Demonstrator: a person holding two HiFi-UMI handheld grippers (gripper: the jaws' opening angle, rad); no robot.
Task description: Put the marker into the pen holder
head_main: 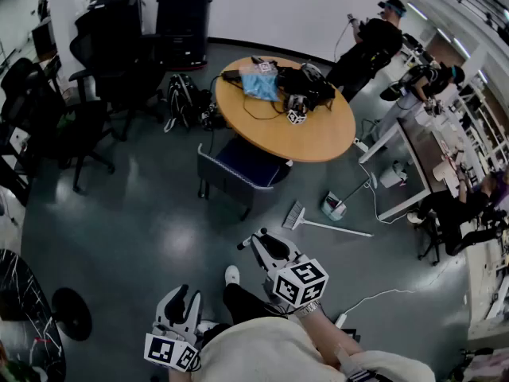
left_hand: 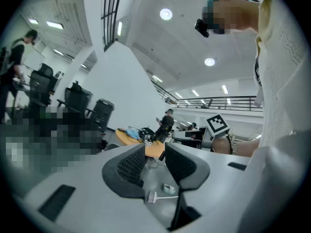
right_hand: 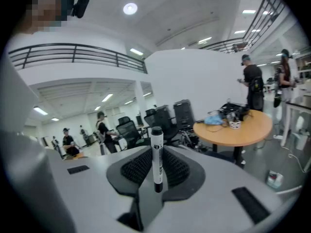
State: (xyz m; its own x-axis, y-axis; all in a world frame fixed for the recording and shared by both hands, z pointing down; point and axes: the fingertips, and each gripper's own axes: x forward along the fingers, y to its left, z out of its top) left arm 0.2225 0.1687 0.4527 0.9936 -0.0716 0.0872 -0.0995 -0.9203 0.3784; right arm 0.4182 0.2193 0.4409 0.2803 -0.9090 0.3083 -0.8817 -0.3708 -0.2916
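Marker (right_hand: 156, 159) is in my right gripper (head_main: 258, 245). The pads are closed on its white barrel and it stands upright across the jaws, black cap above them and the butt end poking out below. My left gripper (left_hand: 155, 161) is spread wide with nothing in it; through the gap there is only floor.

The job now is the carry, and the pen holder is nowhere near my jaws. Well ahead of the right jaws sits the round table (head_main: 318, 138), with a clutter of cables and a blue cloth at its far side. There is a small patterned cup (head_main: 297, 114) nearer the middle. That could be the holder, but I can't tell from here.

To do this well, I judge I should keep the squeeze steady and the barrel upright. The grip sits mid-barrel, so the lower end is free to lead into an opening. Come in from above the cup, line up the end, lower, then release.

Room to move: directly ahead of both jaws the floor is open. Between the jaws and the table's near edge stands a blue chair (head_main: 238, 169). A broom (head_main: 318, 223) and dustpan (head_main: 334, 207) lie ahead and right of the right jaws. A white cable (head_main: 374, 297) trails off to the right. The best opening I see runs between chair and broom, and the table's bare near-right rim gives space to reach over.
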